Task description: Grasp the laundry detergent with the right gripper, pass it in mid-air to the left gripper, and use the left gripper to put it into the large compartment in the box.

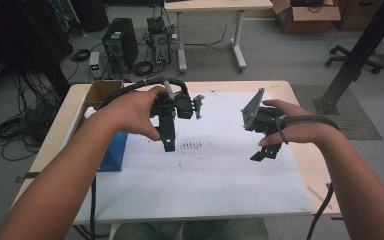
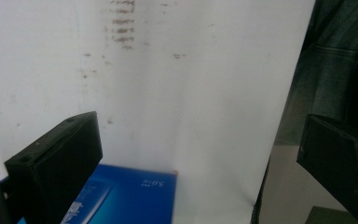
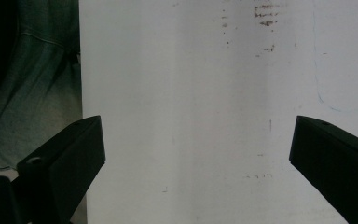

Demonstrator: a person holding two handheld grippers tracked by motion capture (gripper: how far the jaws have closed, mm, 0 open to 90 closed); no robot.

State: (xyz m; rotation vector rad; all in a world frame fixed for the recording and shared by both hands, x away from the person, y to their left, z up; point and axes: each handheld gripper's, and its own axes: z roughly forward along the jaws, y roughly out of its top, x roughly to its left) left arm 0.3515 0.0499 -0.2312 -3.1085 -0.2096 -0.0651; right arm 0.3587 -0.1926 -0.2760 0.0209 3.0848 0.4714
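Both grippers hang in the air over a white sheet (image 1: 205, 180) that covers the wooden table. My left gripper (image 1: 168, 142) points down above the sheet's left half, near a patch of brown smudges (image 1: 191, 145). Its jaws stand wide apart with nothing between them, and a blue box (image 2: 130, 198) lies below them. My right gripper (image 1: 266, 152) tilts down over the sheet's right half. It too is open and empty, with bare white sheet (image 3: 191, 140) between its jaws.
The blue box (image 1: 114, 152) lies at the sheet's left edge, with an open cardboard box (image 1: 97, 95) behind it. Past the table stand a computer tower (image 1: 120, 42), tangled cables, another desk (image 1: 215, 7) and a black post (image 1: 360, 50).
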